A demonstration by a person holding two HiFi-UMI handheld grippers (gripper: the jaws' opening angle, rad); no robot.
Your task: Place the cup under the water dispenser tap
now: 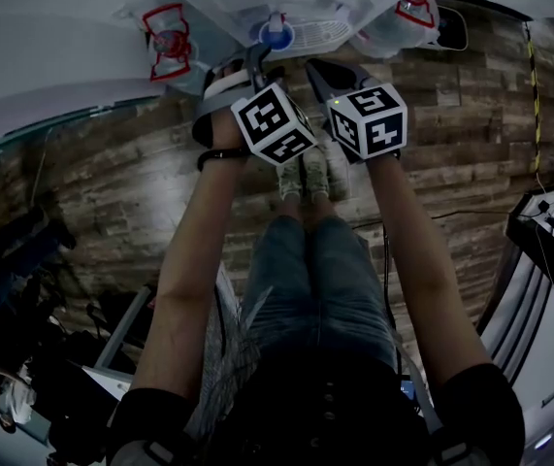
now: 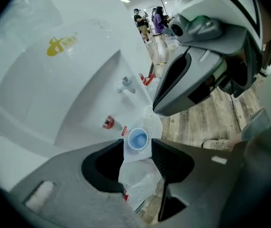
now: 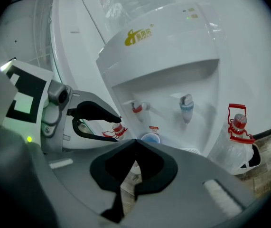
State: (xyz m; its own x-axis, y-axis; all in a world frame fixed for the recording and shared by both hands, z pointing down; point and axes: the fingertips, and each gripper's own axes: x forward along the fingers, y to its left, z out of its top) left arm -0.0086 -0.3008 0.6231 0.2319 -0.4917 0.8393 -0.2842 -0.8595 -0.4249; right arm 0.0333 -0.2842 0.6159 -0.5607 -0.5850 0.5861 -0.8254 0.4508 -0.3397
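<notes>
Looked pretty much done to me: the cup (image 3: 149, 138) sat on the water dispenser (image 3: 173, 42) drip tray (image 2: 149, 120) below the taps (image 3: 186, 103), my left fingers (image 2: 99, 167) spread clear of it, right fingers (image 3: 156, 167) clenched on nothing, so probably just backing off was left.

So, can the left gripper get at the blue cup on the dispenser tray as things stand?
Probably yes. The left gripper has its jaws apart, the blue cup lines up just beyond their gap on the drip tray, and nothing shows between.

Left gripper (image 2: 138, 151) jaws apart, right gripper (image 3: 134, 143) jaws together.
</notes>
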